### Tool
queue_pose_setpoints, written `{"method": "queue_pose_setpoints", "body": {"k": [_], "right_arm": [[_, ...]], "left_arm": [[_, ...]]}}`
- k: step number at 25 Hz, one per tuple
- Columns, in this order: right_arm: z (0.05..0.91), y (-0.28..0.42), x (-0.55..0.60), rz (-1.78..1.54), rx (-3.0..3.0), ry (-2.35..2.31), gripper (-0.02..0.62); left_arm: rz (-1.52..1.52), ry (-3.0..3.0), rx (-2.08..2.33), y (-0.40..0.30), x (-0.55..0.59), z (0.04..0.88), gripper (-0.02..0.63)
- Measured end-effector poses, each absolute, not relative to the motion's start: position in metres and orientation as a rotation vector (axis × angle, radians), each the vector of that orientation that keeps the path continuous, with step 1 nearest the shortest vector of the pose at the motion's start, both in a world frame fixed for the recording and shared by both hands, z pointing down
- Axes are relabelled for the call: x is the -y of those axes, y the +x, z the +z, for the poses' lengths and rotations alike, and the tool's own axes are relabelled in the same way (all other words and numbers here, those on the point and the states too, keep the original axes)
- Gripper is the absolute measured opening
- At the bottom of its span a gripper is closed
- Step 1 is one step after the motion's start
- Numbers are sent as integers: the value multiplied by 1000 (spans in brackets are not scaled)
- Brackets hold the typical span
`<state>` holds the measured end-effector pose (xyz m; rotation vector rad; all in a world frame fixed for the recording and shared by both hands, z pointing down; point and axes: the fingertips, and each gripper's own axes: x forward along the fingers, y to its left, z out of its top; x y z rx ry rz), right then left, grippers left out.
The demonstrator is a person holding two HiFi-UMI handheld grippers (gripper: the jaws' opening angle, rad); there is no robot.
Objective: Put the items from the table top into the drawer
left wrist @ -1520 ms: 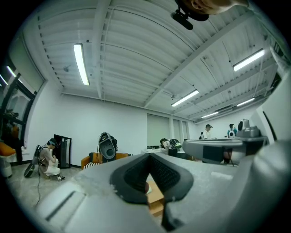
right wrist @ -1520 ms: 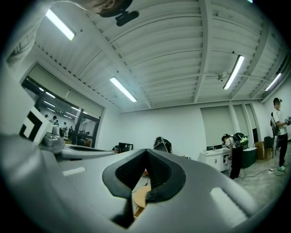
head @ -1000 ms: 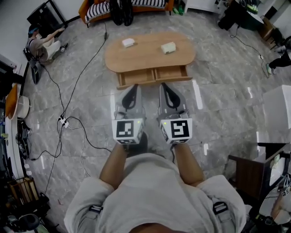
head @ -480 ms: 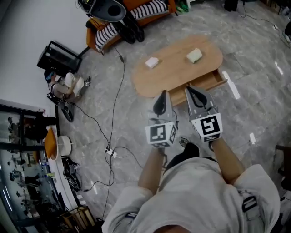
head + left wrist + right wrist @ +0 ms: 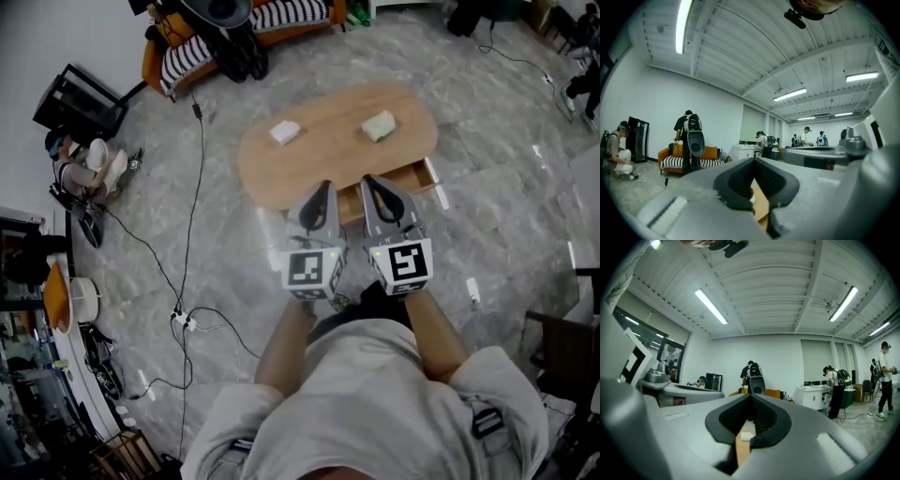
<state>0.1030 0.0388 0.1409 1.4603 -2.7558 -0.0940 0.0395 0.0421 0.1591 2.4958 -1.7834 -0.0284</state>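
An oval wooden table (image 5: 328, 155) stands ahead on the marble floor. A white item (image 5: 284, 131) lies on its left part and a pale green item (image 5: 379, 125) on its right. An open drawer (image 5: 427, 174) juts from the table's front; part of it is hidden behind my grippers. My left gripper (image 5: 322, 187) and right gripper (image 5: 368, 180) are side by side, both shut and holding nothing, with tips over the table's front edge. In the right gripper view the shut gripper (image 5: 751, 395) frames a strip of tabletop with the white item (image 5: 747, 436). The left gripper (image 5: 753, 161) is shut too.
An orange striped sofa (image 5: 234, 28) with a black stand in front is behind the table. Cables (image 5: 192, 178) and a power strip (image 5: 183, 321) lie on the floor at left. A person (image 5: 80, 159) sits at far left. Dark furniture (image 5: 562, 347) stands at right.
Both grippers have moved together from over the bare floor up to the table's front edge. The table sits nearer and the view has swung. Both stay shut.
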Motion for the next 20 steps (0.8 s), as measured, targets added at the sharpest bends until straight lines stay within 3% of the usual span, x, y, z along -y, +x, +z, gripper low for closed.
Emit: {"method": "queue_pose_setpoints", "body": {"k": [11, 20], "right_arm": [[185, 121, 52, 38, 2707, 1400, 6], [269, 136, 215, 201, 2611, 1255, 6]], "left_arm": [[66, 2446, 1732, 67, 50, 206, 20], [214, 2249, 1676, 76, 193, 295, 20]]}}
